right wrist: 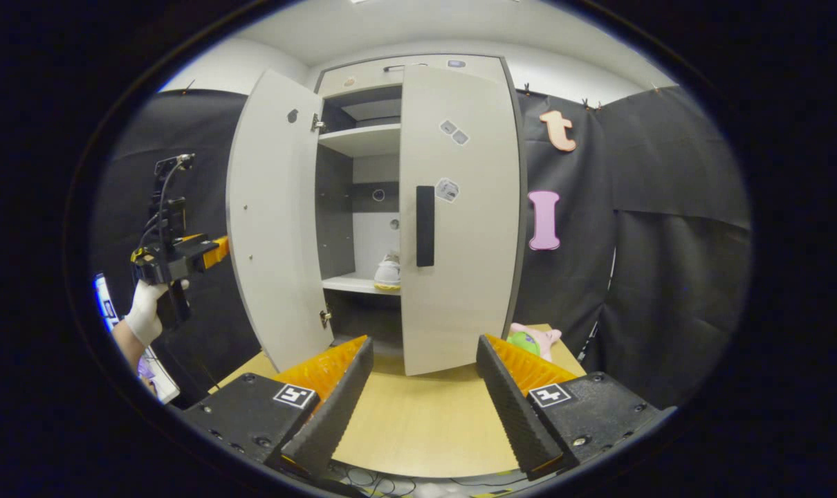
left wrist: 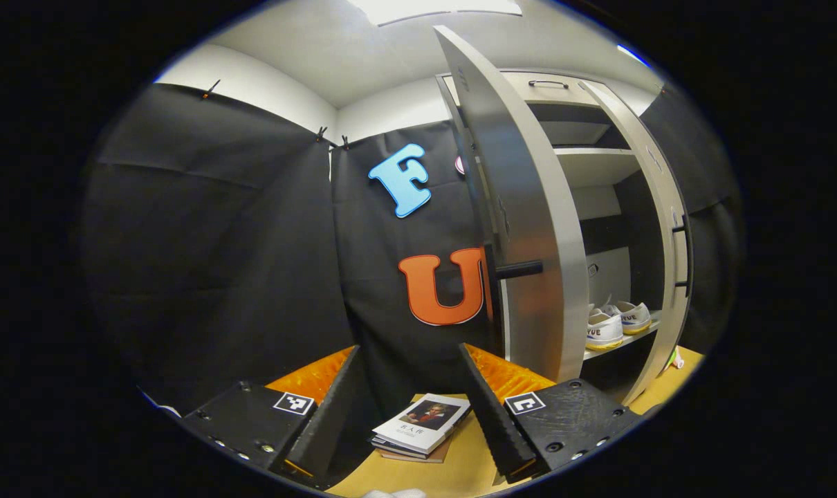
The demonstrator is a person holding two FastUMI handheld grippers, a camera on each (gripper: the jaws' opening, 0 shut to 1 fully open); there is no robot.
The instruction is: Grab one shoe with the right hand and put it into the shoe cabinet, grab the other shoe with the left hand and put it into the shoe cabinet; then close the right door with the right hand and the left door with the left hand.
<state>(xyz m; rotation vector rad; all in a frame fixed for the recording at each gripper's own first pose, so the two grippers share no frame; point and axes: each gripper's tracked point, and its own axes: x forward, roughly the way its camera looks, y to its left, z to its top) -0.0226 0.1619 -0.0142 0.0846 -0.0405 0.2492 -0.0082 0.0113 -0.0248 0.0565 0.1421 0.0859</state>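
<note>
Both shoes (left wrist: 615,325) sit on the cabinet shelf, ahead-right of the empty, wide left gripper (left wrist: 408,408). The right door (right wrist: 460,214) looks shut, straight ahead of the wide right gripper (right wrist: 425,401). Judging so, the left door (left wrist: 522,228) remains: the left gripper must push its outer face shut

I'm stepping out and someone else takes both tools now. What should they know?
Left tool: open, empty, behind the left door.
Right tool: open, empty, facing the cabinet.
Both shoes sit on the lower shelf.
Done: shoes stowed; right door looks closed or nearly so.
Left: push the left door shut with the left tool.
</note>
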